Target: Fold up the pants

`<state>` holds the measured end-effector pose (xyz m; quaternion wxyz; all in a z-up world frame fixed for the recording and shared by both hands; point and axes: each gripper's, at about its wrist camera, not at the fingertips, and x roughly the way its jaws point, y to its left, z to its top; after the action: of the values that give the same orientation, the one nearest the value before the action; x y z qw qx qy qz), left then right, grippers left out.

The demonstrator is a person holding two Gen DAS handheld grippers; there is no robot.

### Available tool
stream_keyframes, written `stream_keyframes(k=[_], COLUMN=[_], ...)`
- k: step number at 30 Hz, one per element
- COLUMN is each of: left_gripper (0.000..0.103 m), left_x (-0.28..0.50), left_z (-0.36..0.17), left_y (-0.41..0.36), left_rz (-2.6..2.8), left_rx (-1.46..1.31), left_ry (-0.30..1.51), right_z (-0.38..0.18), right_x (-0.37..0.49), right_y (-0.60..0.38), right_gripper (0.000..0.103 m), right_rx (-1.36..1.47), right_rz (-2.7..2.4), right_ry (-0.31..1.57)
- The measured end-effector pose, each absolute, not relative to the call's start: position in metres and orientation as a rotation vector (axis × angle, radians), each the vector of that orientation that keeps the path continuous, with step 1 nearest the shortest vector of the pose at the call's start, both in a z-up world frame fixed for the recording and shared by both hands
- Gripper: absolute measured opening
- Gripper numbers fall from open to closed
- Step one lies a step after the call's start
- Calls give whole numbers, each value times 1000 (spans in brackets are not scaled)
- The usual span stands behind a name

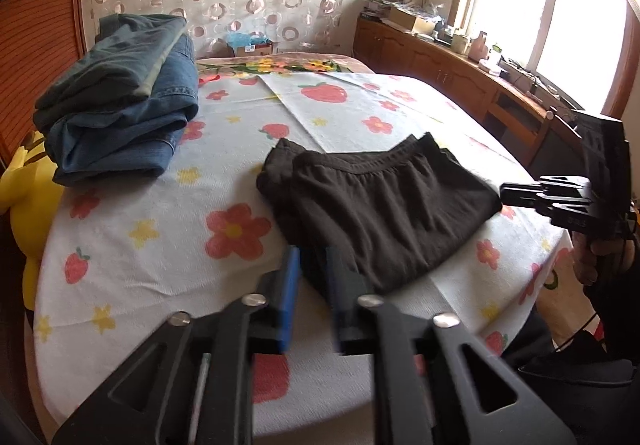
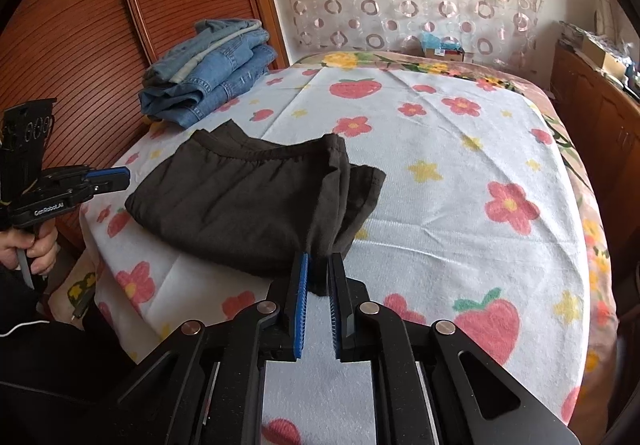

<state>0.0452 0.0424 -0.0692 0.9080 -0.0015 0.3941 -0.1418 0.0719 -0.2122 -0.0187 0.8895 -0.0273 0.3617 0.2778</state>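
Note:
Dark brown pants (image 1: 384, 205) lie folded on the flowered bed sheet (image 1: 160, 245), waistband toward the far side. My left gripper (image 1: 314, 257) hovers at their near-left corner. Its jaws stand a little apart, and the dark cloth shows between them without being pinched. From the right wrist view the left gripper (image 2: 126, 179) sits just beside the pants (image 2: 248, 201), held by a hand. My right gripper (image 2: 320, 259) is shut on the pants' other near corner, and the cloth rises in a ridge toward its blue pads (image 2: 301, 297). The right gripper (image 1: 502, 193) meets that corner.
A pile of folded jeans (image 1: 120, 113) sits at the far left of the bed by the wooden headboard (image 2: 80, 25). A yellow plush toy (image 1: 28, 197) leans at the left edge. A cluttered wooden cabinet (image 1: 460, 77) runs under the window on the right.

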Motion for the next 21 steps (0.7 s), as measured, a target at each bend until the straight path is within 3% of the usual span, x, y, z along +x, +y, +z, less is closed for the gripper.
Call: stream_keyframes(k=[2,6,7,8,10,16,21], left_gripper=[44,46,51,63,77,76,54], left_x=[49,64,68,73,82,104,121], left_z=[-69,-70,-71,-72,-74,-75,-78], left_y=[43,39,37,35,34,31,31], left_rz=[-292,-282,-284,-290,-298,-280,-294], left_rx=[-5,13,22,24,15,10,10], left_ry=[810,806,807,808,805,789,787], right_z=[-15,-9,-8,-7,-6,-10,-14], right_x=[71,73,74,76,81,107,141], right_y=[-214,-212,-211,-209,-205,-189,-179], right_gripper=[12,17,21,23,29,30,30], right_rx=[-56,-60,-63,-65,-65,-83,-84], right_rz=[571,560,559,558,556,565,568], right_ry=[738,712,706,700,688,683,706])
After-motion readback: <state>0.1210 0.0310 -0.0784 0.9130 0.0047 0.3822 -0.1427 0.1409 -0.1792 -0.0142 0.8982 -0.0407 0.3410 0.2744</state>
